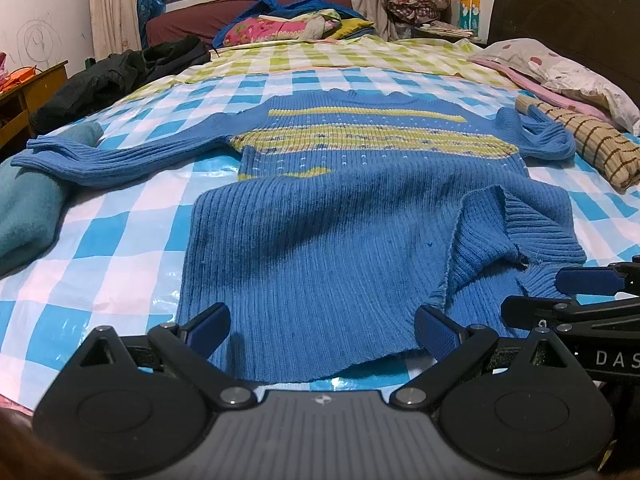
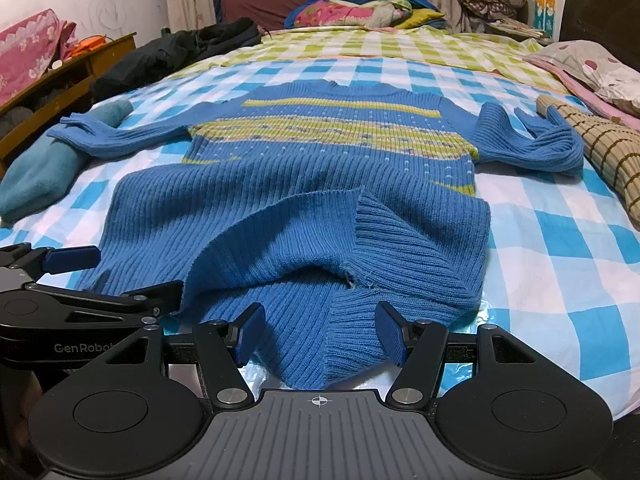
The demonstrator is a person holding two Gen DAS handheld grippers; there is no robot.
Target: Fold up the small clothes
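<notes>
A blue ribbed sweater (image 1: 320, 240) with yellow-green stripes lies spread on the checked bed cover, sleeves out to both sides, collar at the far end. Its near right hem corner (image 2: 360, 240) is rumpled and turned back. My left gripper (image 1: 322, 330) is open at the near hem, with the hem's left part lying between its fingers. My right gripper (image 2: 320, 334) is open too, and the bunched hem corner lies between its blue pads (image 2: 250, 334). Each gripper shows at the edge of the other's view: right gripper (image 1: 568, 296), left gripper (image 2: 92, 276).
A teal garment (image 1: 28, 208) lies under the left sleeve. A tan checked cloth (image 1: 592, 140) touches the right sleeve, with pillows (image 1: 560, 72) behind. Dark clothes (image 1: 112, 76) and a colourful pile (image 1: 288, 24) sit at the far end. A wooden cabinet (image 1: 28, 96) stands left.
</notes>
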